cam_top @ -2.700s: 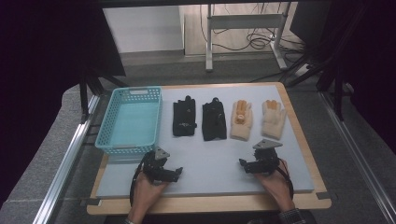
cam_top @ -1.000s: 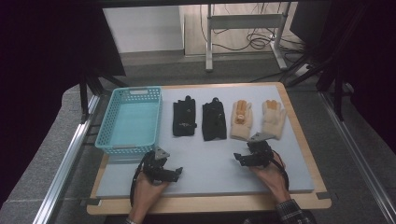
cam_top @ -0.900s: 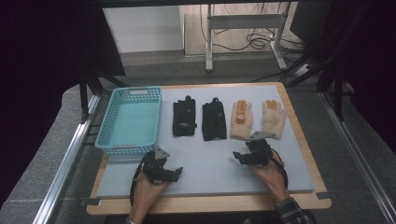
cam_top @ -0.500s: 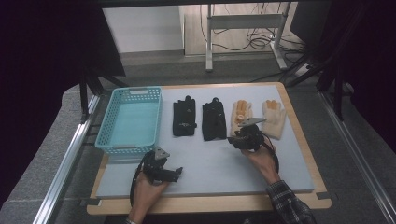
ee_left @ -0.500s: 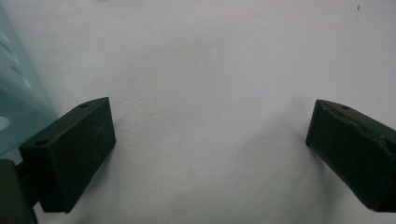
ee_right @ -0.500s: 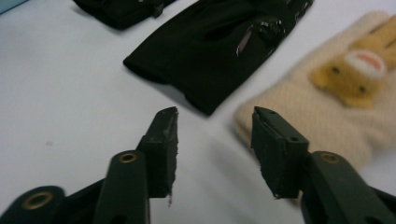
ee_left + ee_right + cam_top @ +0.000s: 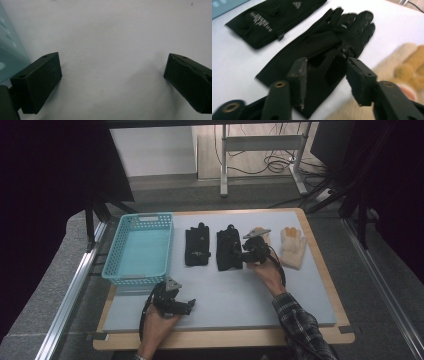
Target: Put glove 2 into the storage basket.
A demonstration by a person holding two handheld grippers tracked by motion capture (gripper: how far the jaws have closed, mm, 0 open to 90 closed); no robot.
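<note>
High view: table carried a blue basket at left and four gloves in a row, two black, two tan, laid flat as if awaiting sorting. Right gripper reached over the second black glove, covering the near tan glove; far tan glove untouched. Left gripper rested near the front edge.

Left gripper view: jaws stood wide apart over bare table, nothing between them; basket wall at left.

Right gripper view: jaws half open, having just narrowed then widened slightly, poised above that glove's cuff side; no grip evident yet. First black glove beyond.
</note>
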